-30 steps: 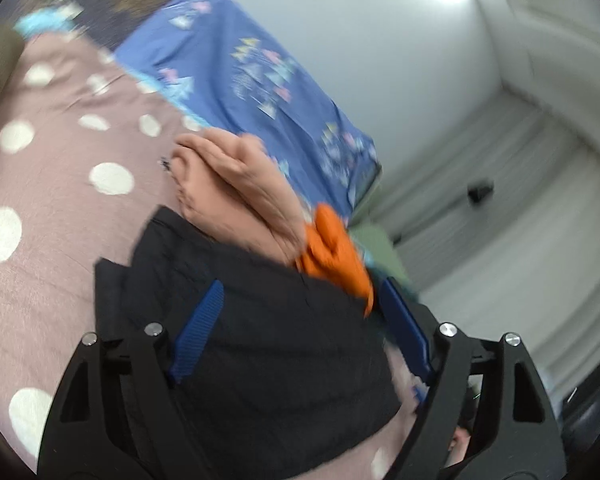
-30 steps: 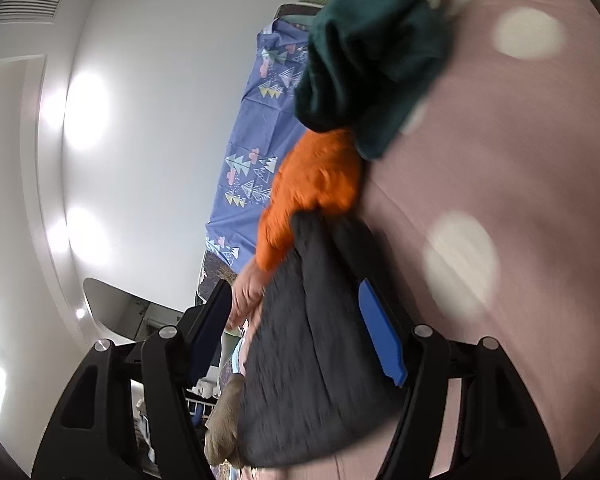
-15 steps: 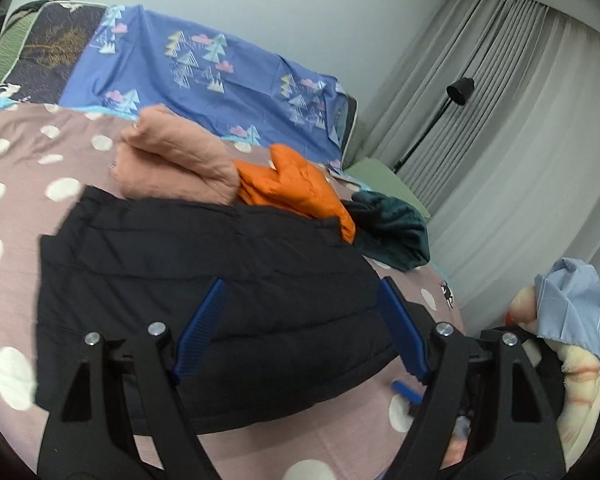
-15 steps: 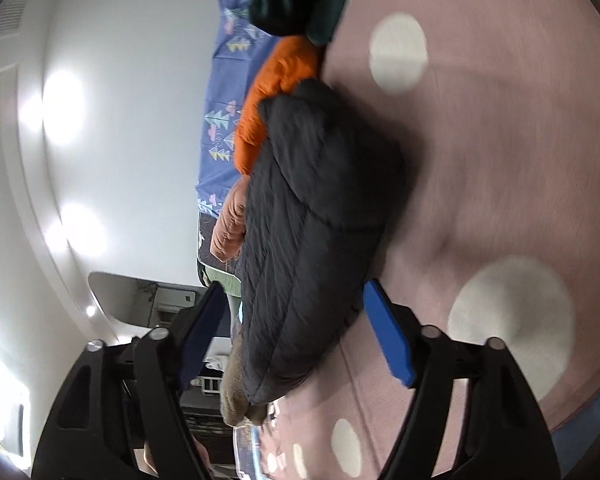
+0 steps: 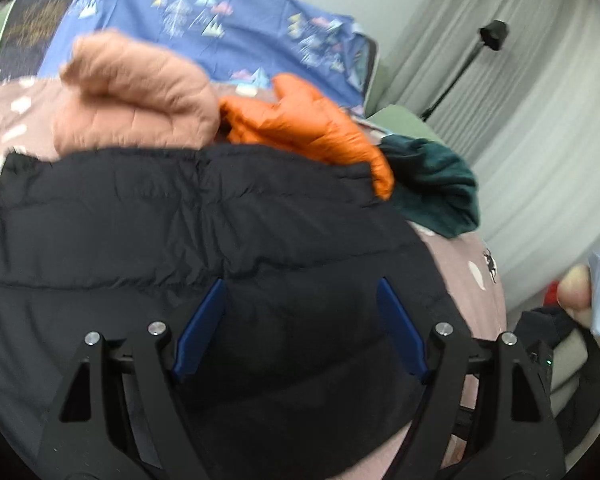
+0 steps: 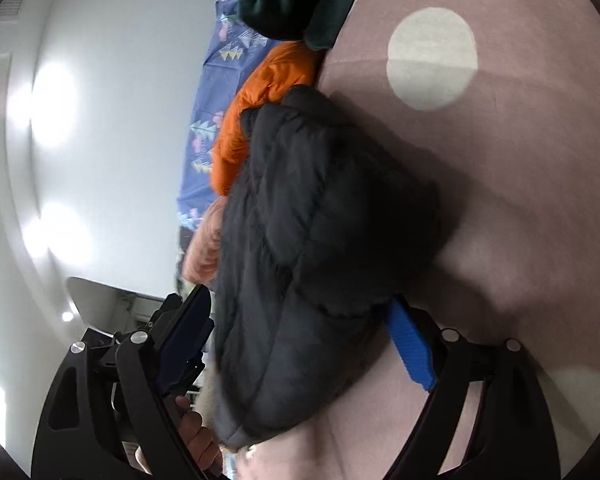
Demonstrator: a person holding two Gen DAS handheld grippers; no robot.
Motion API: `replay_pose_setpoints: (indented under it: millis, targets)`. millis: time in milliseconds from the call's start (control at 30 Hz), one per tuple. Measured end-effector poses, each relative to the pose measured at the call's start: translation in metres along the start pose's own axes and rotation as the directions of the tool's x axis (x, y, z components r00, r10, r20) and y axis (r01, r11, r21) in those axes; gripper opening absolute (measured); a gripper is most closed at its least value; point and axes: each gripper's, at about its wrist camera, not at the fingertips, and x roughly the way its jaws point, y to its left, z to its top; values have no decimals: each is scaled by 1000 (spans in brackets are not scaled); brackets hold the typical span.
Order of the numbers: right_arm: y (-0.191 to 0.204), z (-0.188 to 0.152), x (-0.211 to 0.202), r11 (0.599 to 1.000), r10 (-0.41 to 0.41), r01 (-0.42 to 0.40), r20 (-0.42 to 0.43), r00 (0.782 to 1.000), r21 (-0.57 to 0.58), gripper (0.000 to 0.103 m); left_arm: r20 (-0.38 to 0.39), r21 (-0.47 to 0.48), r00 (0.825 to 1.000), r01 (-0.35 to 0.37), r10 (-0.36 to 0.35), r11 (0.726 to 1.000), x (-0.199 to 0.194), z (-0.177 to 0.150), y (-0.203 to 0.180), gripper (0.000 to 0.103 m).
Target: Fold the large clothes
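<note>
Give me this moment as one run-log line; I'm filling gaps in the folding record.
stage: folding | item: black puffer jacket on bed | left gripper: open over jacket | right gripper: jaws just opening, astride jacket's edge

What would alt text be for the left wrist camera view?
A folded black puffer jacket lies on a pink polka-dot bedspread, under the open left gripper. Behind it sit peach, orange and dark green garments.

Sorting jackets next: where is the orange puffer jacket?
Left wrist view: the orange puffer jacket lies behind the black one, between pink jacket and dark green garment.
</note>
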Motion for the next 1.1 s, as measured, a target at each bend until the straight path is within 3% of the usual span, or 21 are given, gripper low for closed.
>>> replay_pose_setpoints:
  millis: [100,167,233,400,567,700,733,767,867,1000,1100]
  targets:
    - [-1,4,1,999,-35,34,82,996,11,86,-14,-42,1000,9,-10,999,16,-3,13,77]
    - [0,3,-11,997,-70,66,209,975,25,86,-24,-48,1000,6,-8,999,24,-7,20,77]
    - [-1,0,-19,995,-100,94,270,957,36,86,-23,-47,1000,1,-2,999,28,-9,25,77]
    - [-8,-19,-24,996,-28,10,196,980,92,86,-13,-67,1000,17,-18,998,37,-8,39,77]
    - [0,-4,3,995,-41,26,156,987,96,87,-6,-99,998,64,-65,993,41,-10,53,77]
    - [12,7,22,997,-74,71,175,982,27,86,-3,-76,998,63,-63,995,37,-17,51,77]
    - [12,6,23,998,-66,62,177,982,23,77,-4,-68,998,59,-60,996,36,-18,50,77]
    - [13,5,24,999,-46,43,175,983,18,56,-5,-60,998,57,-57,997,36,-20,49,77]
    - [19,0,21,999,-36,42,187,982,-32,33,-5,-57,998,67,-68,996,35,-20,49,77]
    - [51,-8,11,975,-45,95,240,970,-200,26,-10,-95,995,101,-102,990,33,-17,52,77]
    - [74,-17,7,945,-30,114,267,963,-306,23,-8,-194,981,190,-195,962,23,-11,63,77]
